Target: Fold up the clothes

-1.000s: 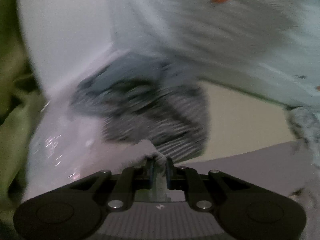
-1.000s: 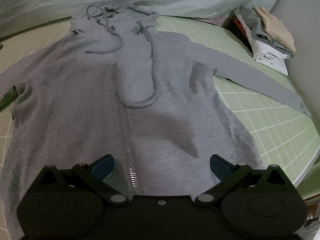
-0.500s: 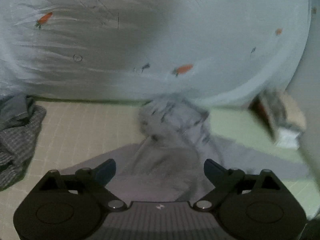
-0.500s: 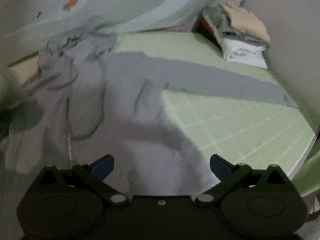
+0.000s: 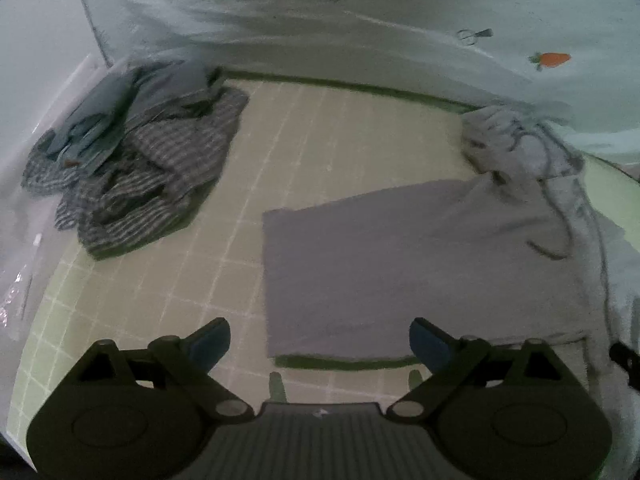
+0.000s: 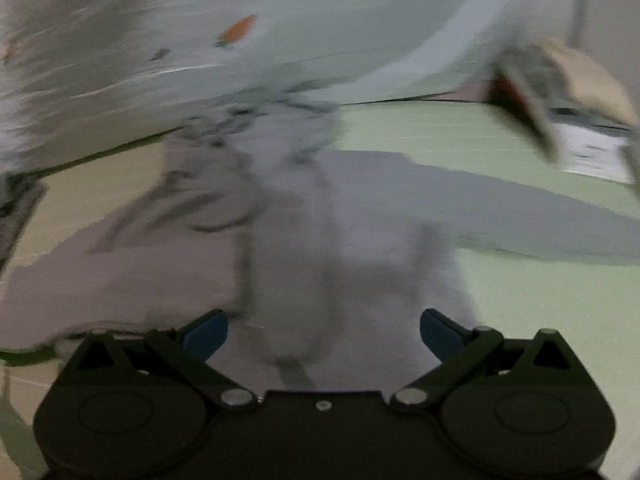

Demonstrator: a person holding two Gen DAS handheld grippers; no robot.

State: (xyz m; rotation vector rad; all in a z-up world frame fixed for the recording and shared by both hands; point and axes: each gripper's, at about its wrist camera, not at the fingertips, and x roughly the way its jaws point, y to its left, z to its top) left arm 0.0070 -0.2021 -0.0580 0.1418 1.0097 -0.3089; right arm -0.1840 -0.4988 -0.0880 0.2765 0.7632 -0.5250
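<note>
A green gridded mat (image 5: 304, 152) carries a grey hoodie (image 5: 420, 256); left gripper (image 5: 320, 340) and right gripper (image 6: 324, 332) hover wide open, both empty.

The grey hoodie (image 5: 420, 248) is soft, matt knit cloth, lying on a green gridded mat (image 5: 256, 184) with a smooth, dull finish. At ten o'clock in the left wrist view a crumpled striped garment (image 5: 160, 176) is woven cloth. Behind hangs thin pale carrot-print fabric (image 5: 400, 40), and the left gripper (image 5: 320, 342) is matt black plastic with blue pads (image 5: 210, 340).
</note>
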